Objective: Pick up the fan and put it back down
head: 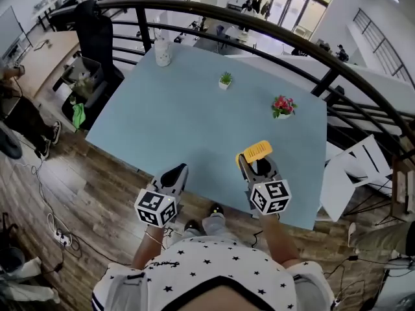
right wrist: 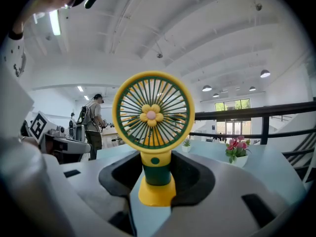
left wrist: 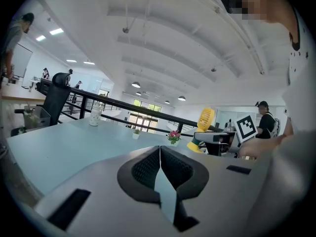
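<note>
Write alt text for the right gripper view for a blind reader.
A yellow and green fan with a flower-shaped hub stands upright, its green neck clamped between the jaws of the right gripper. Behind are a pale blue table and pink potted flowers.

I am standing at a pale blue table (head: 194, 128) on the mezzanine of a bright open-plan office, its black railing (head: 181, 3) curving past a desk (head: 39, 60), an office chair (head: 94, 31) and glass doors (head: 288, 8)
</note>
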The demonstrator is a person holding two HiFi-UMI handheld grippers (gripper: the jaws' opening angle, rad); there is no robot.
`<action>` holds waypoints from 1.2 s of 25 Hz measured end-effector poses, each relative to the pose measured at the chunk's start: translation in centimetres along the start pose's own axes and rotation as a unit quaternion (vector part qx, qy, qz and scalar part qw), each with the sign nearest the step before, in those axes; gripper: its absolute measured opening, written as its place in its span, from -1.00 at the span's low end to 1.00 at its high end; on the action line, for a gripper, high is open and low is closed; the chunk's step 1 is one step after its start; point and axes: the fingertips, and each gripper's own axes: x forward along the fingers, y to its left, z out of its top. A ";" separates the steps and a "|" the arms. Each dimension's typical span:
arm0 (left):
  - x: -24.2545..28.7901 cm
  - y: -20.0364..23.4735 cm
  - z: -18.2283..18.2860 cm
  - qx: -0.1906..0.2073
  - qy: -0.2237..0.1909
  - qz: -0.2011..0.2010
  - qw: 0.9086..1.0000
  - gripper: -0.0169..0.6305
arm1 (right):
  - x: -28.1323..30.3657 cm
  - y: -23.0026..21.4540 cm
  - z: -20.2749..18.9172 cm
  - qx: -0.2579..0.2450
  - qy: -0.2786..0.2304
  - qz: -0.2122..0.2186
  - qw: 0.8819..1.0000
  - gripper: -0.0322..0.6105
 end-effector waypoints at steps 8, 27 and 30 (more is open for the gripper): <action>-0.4 0.9 0.1 0.005 0.014 0.033 0.999 -0.86 | 2.2 -1.3 -2.9 0.000 0.024 -0.002 1.000 -0.35; -0.5 0.5 0.1 0.012 0.033 0.071 0.997 -0.86 | 6.0 -5.8 -10.8 -0.007 0.089 -0.033 0.995 -0.35; -0.3 0.5 0.1 0.014 0.036 0.072 0.997 -0.86 | 6.3 -6.5 -11.7 -0.009 0.096 -0.042 0.994 -0.35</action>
